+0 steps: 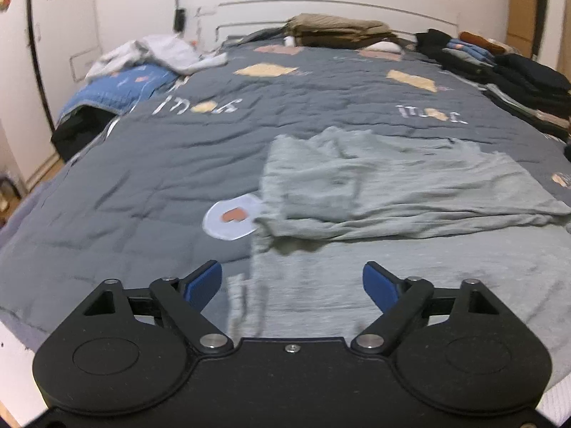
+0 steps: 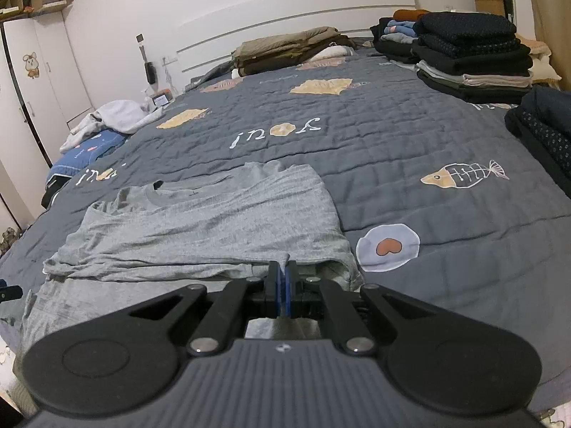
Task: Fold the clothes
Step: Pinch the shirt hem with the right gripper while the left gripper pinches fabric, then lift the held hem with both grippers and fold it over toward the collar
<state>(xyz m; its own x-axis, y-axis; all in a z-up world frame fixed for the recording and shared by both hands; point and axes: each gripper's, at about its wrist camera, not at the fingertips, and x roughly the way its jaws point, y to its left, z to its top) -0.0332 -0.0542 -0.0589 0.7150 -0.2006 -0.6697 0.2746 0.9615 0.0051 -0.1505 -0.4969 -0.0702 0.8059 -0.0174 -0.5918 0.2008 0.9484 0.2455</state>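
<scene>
Our right hand-held gripper [image 2: 282,278] pinches the near fold of the grey shirt [image 2: 214,221] on the bed [image 2: 392,135]; the left hand-held gripper [image 1: 292,281] hangs open. We'd carry the fold evenly, keeping edges aligned.

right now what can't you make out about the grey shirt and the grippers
- Grey shirt, left wrist view: motion blur smears its folds.
- Its near hem, right wrist view: hidden under the right gripper, shut on a pinch of cloth.
- Left gripper: open; whether it touches the fabric is unclear.

Both grippers: black linkage arms, silver pivot screws, blue jaws.
</scene>
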